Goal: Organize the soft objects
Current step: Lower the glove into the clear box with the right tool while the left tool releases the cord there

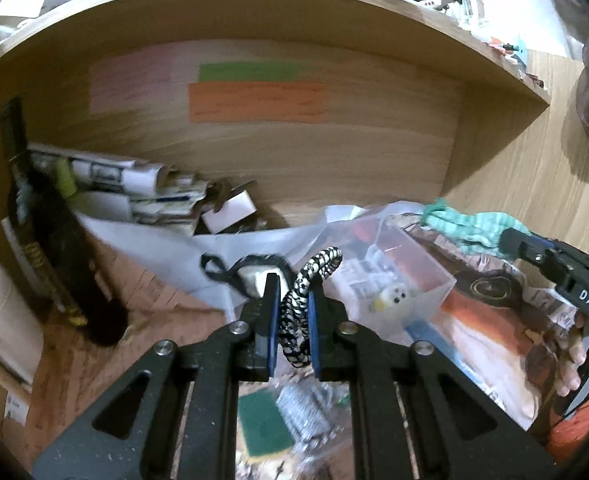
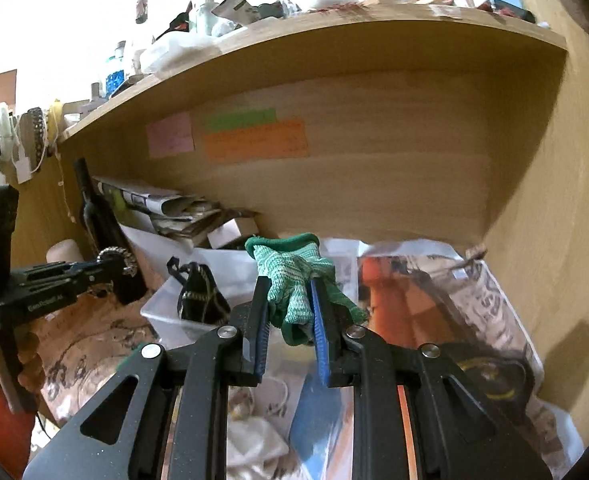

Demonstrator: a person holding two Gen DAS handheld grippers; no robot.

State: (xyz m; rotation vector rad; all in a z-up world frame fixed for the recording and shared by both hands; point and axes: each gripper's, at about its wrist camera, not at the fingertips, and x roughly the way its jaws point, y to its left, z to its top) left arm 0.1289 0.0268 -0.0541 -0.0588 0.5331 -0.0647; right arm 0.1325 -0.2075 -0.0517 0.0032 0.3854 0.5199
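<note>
My left gripper [image 1: 291,304] is shut on a black-and-white braided loop [image 1: 306,288], held above a clear plastic box [image 1: 410,280]. The box holds a small white and yellow toy [image 1: 390,300]. My right gripper [image 2: 288,304] is shut on a green knitted glove [image 2: 294,276], held above the cluttered desk. The right gripper [image 1: 542,256] shows at the right of the left wrist view with the glove [image 1: 470,224]. The left gripper [image 2: 106,272] shows at the left of the right wrist view. A black knitted pouch [image 2: 200,296] lies in the clear box [image 2: 162,308].
A wooden shelf alcove [image 1: 294,152] with coloured sticky notes [image 1: 258,100] stands behind. A dark bottle [image 1: 54,232] and stacked papers [image 1: 134,188] stand at the left. A printed magazine [image 1: 490,312] lies at the right. A green sponge [image 1: 262,420] lies below my left gripper.
</note>
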